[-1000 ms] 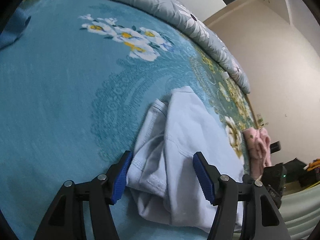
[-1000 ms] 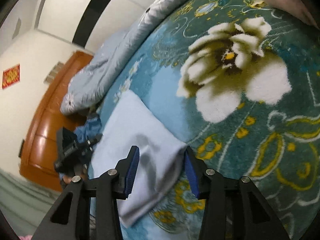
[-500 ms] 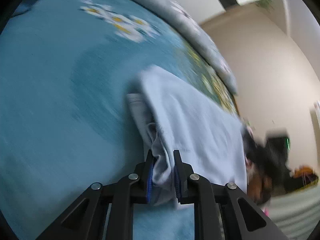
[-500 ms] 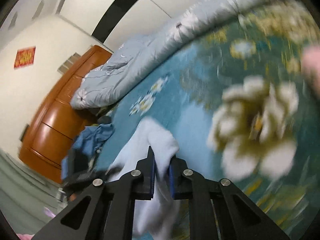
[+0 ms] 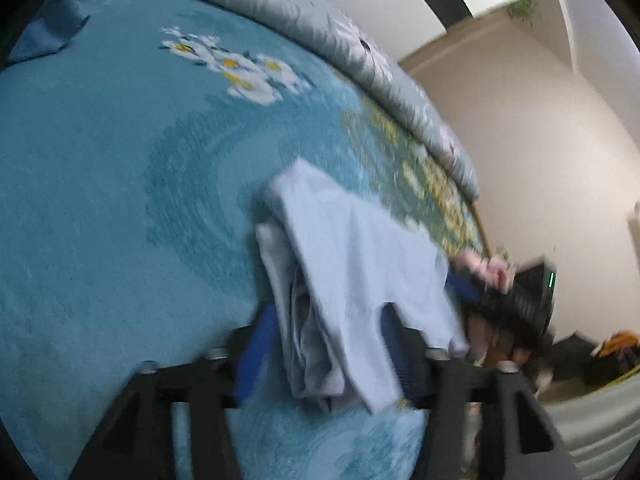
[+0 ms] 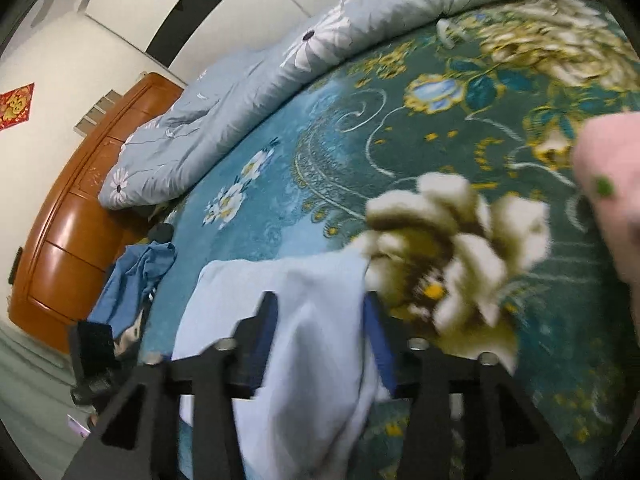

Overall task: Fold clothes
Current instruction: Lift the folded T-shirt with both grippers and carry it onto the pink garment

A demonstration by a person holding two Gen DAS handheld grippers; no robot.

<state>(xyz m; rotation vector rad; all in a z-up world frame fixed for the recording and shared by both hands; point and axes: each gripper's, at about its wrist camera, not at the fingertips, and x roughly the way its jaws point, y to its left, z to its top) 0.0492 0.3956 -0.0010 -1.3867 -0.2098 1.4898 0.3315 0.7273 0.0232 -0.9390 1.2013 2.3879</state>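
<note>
Pale blue garment (image 5: pixel 352 264) lies bunched on the teal floral blanket (image 5: pixel 100 200), near the bed's edge. Left gripper (image 5: pixel 326 354) and right gripper (image 6: pixel 320 336) are both opening, cloth loose between their blue pads. Grey duvet (image 6: pixel 248 96) lies beyond.

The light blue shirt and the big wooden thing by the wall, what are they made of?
The light blue shirt looks like soft woven cloth, maybe cotton: it droops in loose folds and has a matt surface. It lies between the opening jaws of the right gripper. The orange-brown wooden headboard seems to be varnished wood, since it gleams with bright reflections. The blur leaves the finer texture unclear.
</note>
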